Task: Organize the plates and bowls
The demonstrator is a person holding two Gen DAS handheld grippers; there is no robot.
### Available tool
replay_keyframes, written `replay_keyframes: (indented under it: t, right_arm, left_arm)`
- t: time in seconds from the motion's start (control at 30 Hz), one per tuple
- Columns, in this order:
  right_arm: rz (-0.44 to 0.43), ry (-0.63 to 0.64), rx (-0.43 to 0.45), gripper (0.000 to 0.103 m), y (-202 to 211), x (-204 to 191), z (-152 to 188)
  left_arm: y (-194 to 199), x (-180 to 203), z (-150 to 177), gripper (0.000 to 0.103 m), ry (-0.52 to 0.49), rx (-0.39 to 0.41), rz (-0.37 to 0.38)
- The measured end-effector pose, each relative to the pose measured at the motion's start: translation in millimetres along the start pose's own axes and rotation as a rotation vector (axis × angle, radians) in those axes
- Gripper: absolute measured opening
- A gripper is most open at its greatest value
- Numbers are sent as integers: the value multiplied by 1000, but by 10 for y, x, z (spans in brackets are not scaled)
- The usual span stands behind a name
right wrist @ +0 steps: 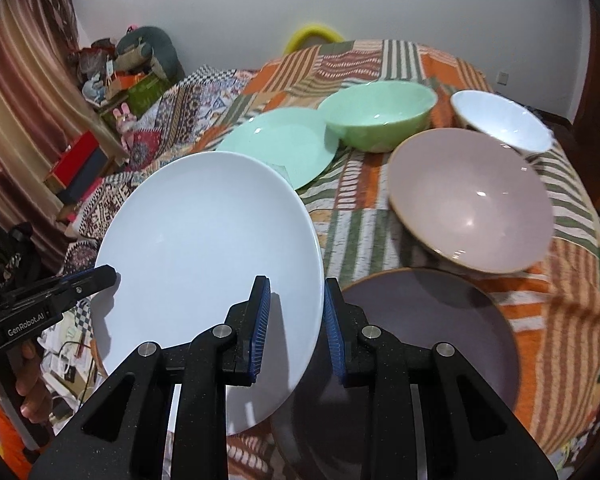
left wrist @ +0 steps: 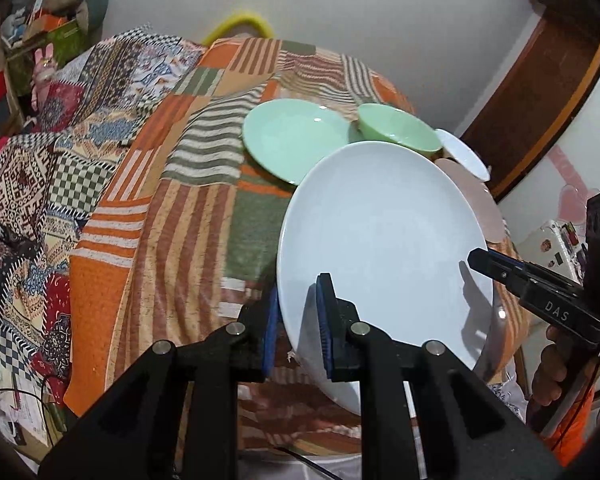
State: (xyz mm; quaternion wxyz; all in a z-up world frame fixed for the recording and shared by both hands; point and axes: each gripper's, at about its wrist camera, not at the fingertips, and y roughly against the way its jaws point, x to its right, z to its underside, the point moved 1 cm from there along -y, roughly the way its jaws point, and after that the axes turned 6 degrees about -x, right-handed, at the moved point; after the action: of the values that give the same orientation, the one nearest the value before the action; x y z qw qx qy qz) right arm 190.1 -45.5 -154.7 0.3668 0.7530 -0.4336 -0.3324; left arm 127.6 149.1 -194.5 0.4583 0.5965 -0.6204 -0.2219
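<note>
A: We have the white plate off the table, tilted, gripped from both sides. Our left gripper is nearly closed, blue pads pinching the plate's left rim, one above and one below.

B: Agreed. Our right gripper is also drawn in tight on the opposite rim; the edge runs between its blue pads. In the left wrist view we see the right gripper's tip lying on the plate's right edge, a hand below it.

A: Under the lifted plate, nearest us, a mauve plate lies flat on the striped patchwork cloth.

B: Beyond it a pink bowl. Farther back a white bowl, right, and a green bowl in the middle.

A: The green plate sits just left of the green bowl, its near edge hidden behind the white plate.

B: All apart from the held plate; whether the bowls touch each other, we cannot tell.
</note>
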Motion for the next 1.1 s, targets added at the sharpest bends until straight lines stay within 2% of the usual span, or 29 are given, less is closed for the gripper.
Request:
replay_keyframes:
  t: [0.53,0.83,1.1]
  right_arm:
    - [40,-58,67,24,451,374,273]
    - [51,-118,63,24,535,664,508]
    - [51,-170,25,24,482,891,734]
  left_arm:
    - [88,667,124,17,-102,-12,16]
    - [-111,960,219,17,-149,-73,11]
    - [-384,1142,329,17,-177,-149,1]
